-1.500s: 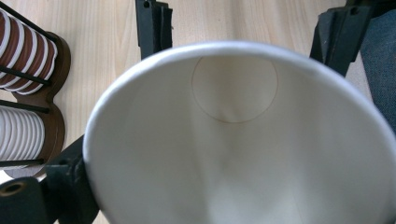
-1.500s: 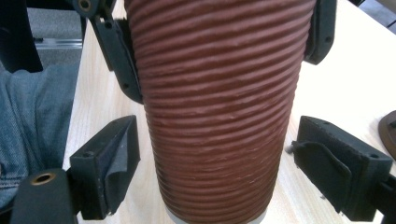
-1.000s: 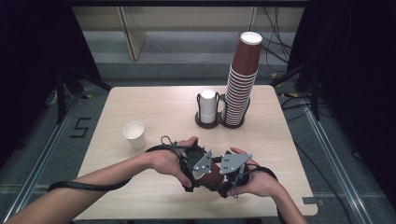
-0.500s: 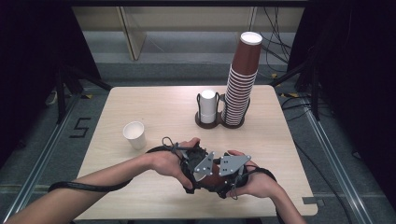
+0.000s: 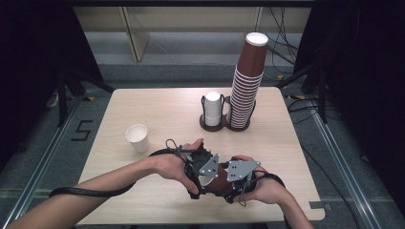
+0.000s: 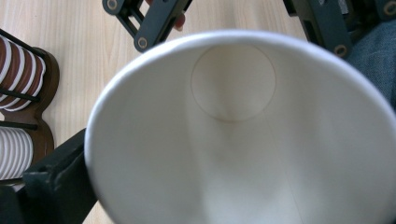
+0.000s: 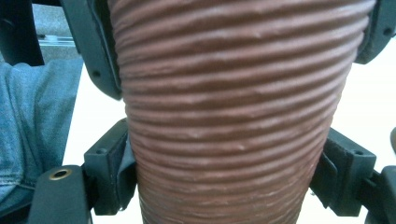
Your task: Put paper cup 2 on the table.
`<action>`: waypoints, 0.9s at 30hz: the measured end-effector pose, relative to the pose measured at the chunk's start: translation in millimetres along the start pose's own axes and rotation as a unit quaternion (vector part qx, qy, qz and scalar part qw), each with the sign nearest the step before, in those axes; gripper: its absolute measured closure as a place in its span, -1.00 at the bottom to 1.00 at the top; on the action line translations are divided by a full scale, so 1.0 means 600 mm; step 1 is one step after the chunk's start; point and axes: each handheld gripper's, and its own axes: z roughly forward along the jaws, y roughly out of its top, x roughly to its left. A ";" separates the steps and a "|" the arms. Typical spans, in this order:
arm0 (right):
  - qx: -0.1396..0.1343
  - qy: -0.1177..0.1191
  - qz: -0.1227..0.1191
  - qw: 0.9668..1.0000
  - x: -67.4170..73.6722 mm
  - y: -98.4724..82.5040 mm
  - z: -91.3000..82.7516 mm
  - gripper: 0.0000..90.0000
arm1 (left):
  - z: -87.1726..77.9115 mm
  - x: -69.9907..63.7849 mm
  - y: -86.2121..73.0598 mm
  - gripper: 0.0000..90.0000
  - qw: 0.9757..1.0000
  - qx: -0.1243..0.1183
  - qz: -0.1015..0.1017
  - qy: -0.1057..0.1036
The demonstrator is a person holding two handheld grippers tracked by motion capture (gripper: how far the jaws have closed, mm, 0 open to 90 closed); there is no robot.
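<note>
Brown cup (image 5: 217, 182): near edge of the table (image 5: 167, 109), lying between both claws, off the surface; its ribbed brown side faces the right gripper view (image 7: 233, 116), its white inside the left gripper view (image 6: 233, 140).
Right claw (image 5: 230, 187): jaws have just been closing; they press the cup's ribbed wall from both sides, partly closed on it.
Left claw (image 5: 204, 175): jaws have just been opening and stand wide; one black jaw sits beside the cup's rim; whether it touches cannot be told.
Hands: the left hand (image 5: 174, 164) and right hand (image 5: 267, 188) meet at the near middle.
White cup (image 5: 137, 138): upright, alone, left of the hands.
Holder (image 5: 224, 125): farther back, two rings.
White stack (image 5: 213, 109): short, in the holder's left ring.
Brown stack (image 5: 246, 86): tall, in the right ring.
</note>
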 end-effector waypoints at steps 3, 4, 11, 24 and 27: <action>0.001 0.000 0.012 1.000 0.001 -0.003 -0.002 -0.54 | -0.001 0.002 -0.003 -1.00 1.000 -0.004 -0.005 0.002; -0.002 -0.008 0.006 1.000 -0.002 -0.006 -0.005 -0.54 | -0.003 0.004 -0.005 -1.00 1.000 -0.007 -0.010 0.008; -0.015 -0.030 0.027 0.999 -0.003 -0.019 -0.014 -0.54 | -0.014 0.012 -0.015 -1.00 0.999 -0.025 -0.035 0.024; -0.079 -0.116 0.071 0.988 -0.014 -0.035 -0.026 -0.54 | -0.021 0.016 -0.046 -1.00 0.982 -0.111 -0.141 0.054; -0.097 -0.135 0.085 0.982 -0.017 -0.038 -0.028 -0.55 | -0.022 0.015 -0.054 -1.00 0.974 -0.138 -0.170 0.058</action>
